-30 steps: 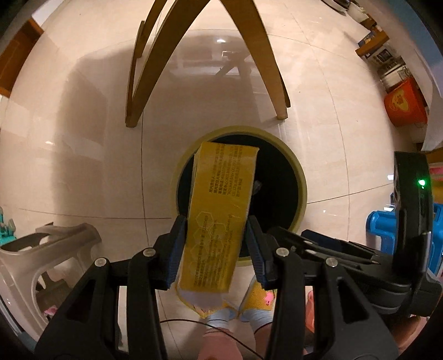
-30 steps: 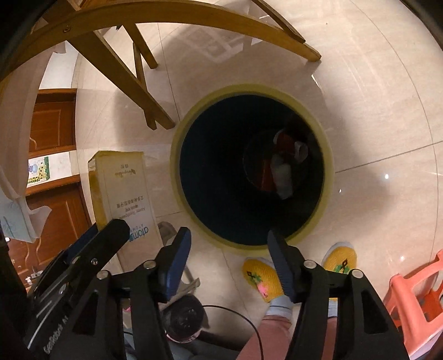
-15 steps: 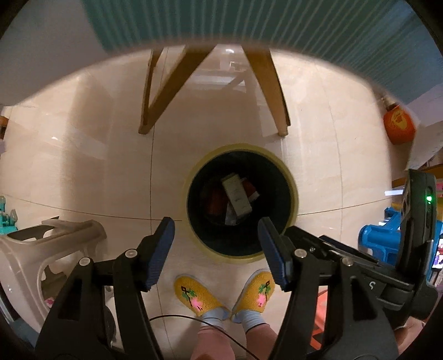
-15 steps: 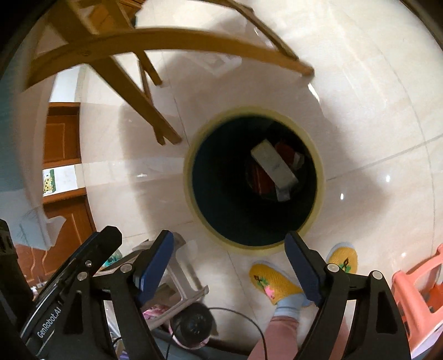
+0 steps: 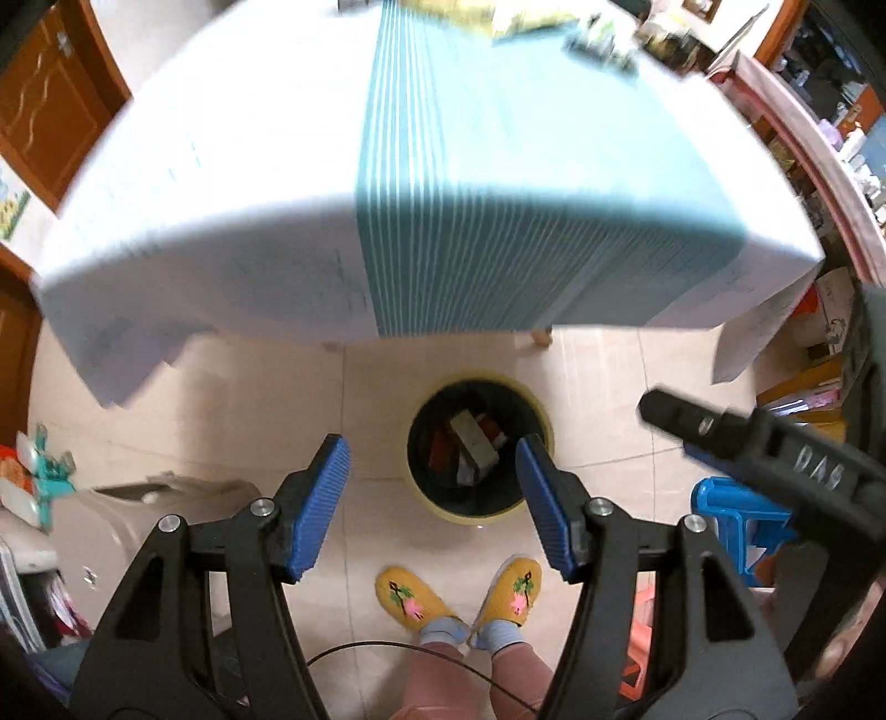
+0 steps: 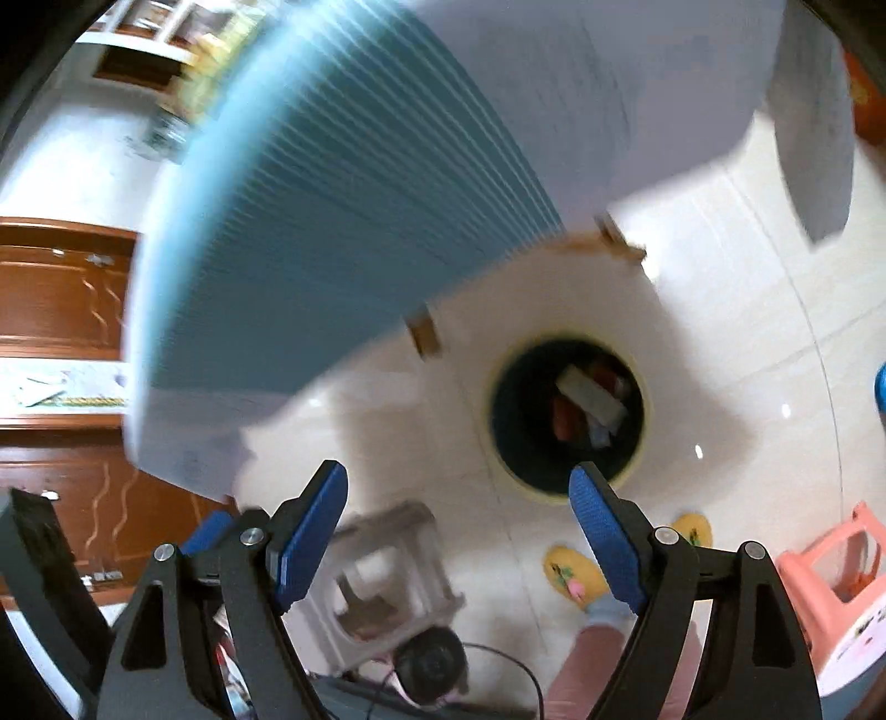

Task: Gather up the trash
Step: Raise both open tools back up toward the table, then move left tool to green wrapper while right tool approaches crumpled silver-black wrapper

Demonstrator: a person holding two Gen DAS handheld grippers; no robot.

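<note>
A round trash bin with a yellow rim (image 5: 545, 421) stands on the tiled floor far below me, just in front of the table. Inside it a pale box (image 5: 470, 440) lies on red scraps; the right wrist view shows the same bin (image 6: 498, 459) and box (image 6: 587, 396). My left gripper (image 5: 432, 448) hangs high above the bin, open, with nothing between its blue pads. My right gripper (image 6: 458, 473) is open wider and just as empty; one of its fingers (image 5: 681, 415) pokes in from the right of the left wrist view. Blurred litter (image 5: 526, 16) lies at the table's far edge.
A table under a white and teal striped cloth (image 5: 498, 194) fills the upper half of both views. A grey stool (image 5: 138, 498), a blue stool (image 5: 731, 515) and a pink stool (image 6: 830, 565) stand around a person's yellow slippers (image 5: 410, 601). Wooden cabinets (image 6: 55, 288) line the left.
The left gripper let go of the yellow box, which fell into the bin. Both grippers widened and rose from just over the bin to above the table's edge.
</note>
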